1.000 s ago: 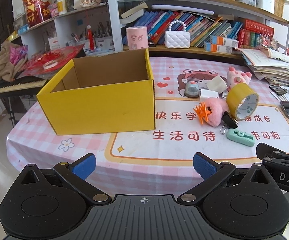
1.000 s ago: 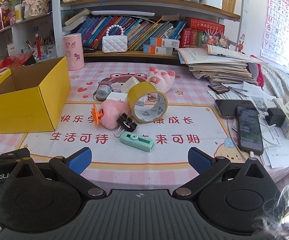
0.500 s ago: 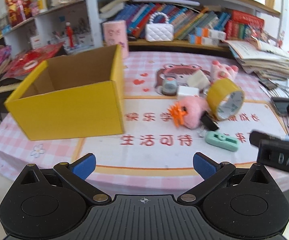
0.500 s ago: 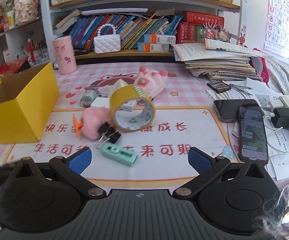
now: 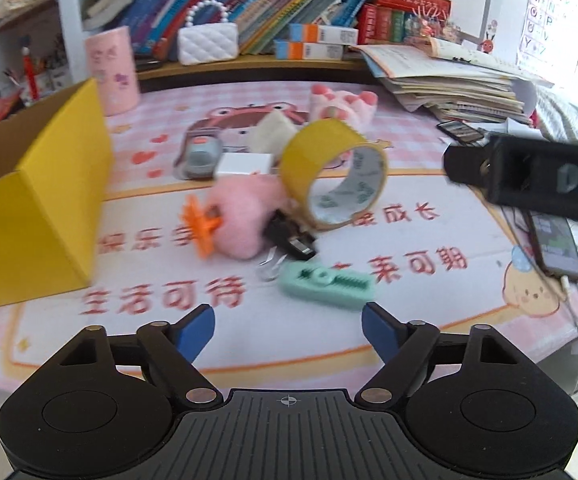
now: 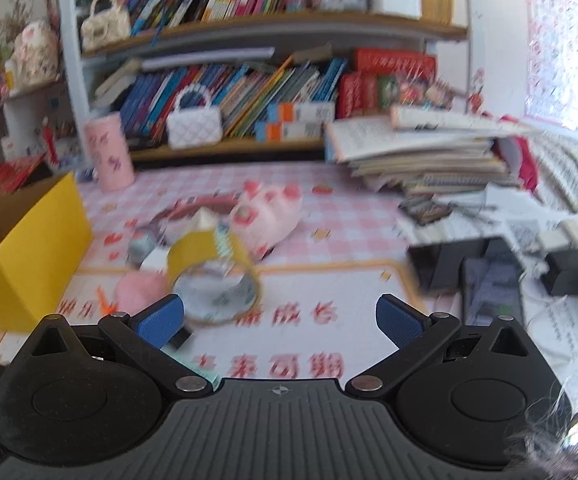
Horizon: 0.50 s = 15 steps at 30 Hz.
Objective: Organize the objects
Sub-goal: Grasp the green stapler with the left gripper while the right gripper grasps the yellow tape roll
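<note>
With both our left gripper [image 5: 287, 326] and right gripper [image 6: 280, 318] spread wide and empty, we have swung in over the table's near edge toward the mint tape dispenser [image 5: 326, 285] and yellow tape roll [image 6: 213, 277], so picking for the yellow box [image 5: 29, 216] at the left edge looks imminent.

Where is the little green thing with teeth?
In the left wrist view, the green thing lies on the table mat just ahead of the open left gripper, beside the black clip.
</note>
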{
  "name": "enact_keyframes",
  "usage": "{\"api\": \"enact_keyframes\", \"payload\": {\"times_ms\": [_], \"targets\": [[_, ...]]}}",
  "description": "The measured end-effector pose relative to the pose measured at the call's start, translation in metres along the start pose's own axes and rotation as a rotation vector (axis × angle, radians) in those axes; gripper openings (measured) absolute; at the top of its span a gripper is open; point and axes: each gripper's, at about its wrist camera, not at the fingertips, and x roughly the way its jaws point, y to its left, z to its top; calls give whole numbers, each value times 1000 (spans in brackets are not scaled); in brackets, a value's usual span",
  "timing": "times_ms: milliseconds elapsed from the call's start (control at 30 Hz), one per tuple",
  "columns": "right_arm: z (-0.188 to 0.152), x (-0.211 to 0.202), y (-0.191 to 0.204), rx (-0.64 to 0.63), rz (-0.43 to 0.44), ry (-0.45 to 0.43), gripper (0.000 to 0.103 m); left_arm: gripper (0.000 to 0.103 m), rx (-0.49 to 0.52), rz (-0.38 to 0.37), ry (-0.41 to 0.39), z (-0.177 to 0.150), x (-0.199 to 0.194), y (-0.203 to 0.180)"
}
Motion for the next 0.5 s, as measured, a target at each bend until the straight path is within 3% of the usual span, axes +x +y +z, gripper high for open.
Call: {"api": "enact_keyframes", "payload": {"times_ms": [233, 500], "targets": [[6, 4, -17, -12, -3, -30, 103, 71, 16, -41, 15, 10, 32, -16], [5, 14, -28, 29, 30, -23, 103, 69, 91, -24, 0, 11, 48, -26]]}}
